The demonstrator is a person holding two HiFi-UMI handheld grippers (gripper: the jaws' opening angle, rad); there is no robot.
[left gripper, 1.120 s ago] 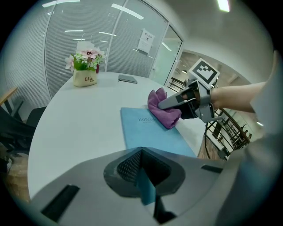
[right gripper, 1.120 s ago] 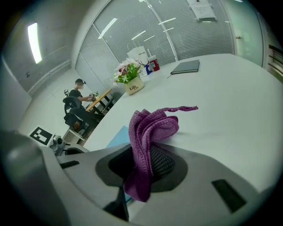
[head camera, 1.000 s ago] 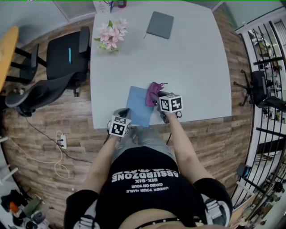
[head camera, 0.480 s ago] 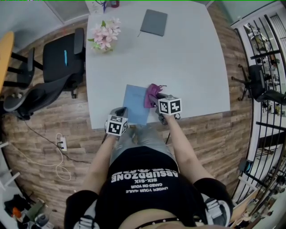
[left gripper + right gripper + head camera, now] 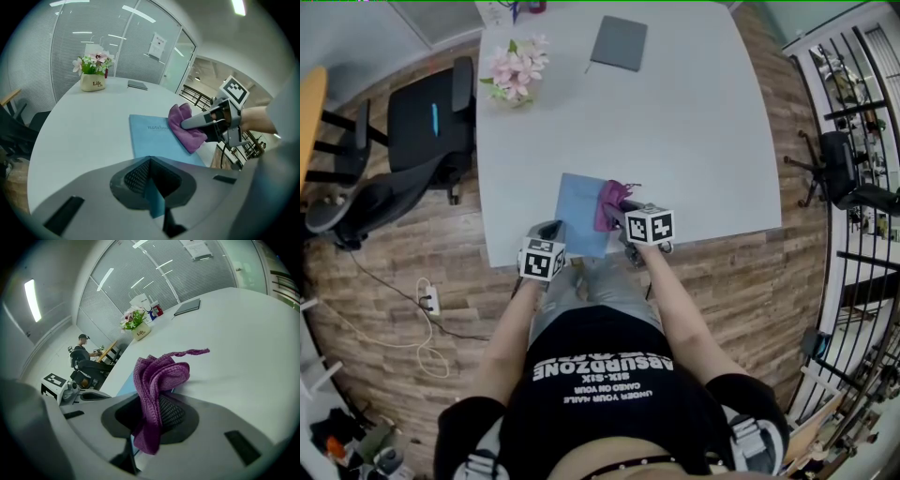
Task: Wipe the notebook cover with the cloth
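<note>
The left gripper (image 5: 151, 187) has its jaws closed on the near edge of the blue notebook (image 5: 152, 138). The notebook looks thin, light and stiff, so it may slide. The right gripper (image 5: 149, 425) clamps the soft purple cloth (image 5: 158, 373), which bunches ahead of its jaws onto the cover.

White table (image 5: 694, 122) on wood-plank floor (image 5: 403, 246), black office chair (image 5: 431, 122) alongside, slatted glass wall (image 5: 70, 51) beyond.

On the white table (image 5: 694, 122) we saw 1 blue notebook (image 5: 577, 214) lying flat at the near edge, 1 grey notebook (image 5: 619, 42) near the far edge, and 1 pot of pink flowers (image 5: 516, 75) at the far left corner, well apart from both.
</note>
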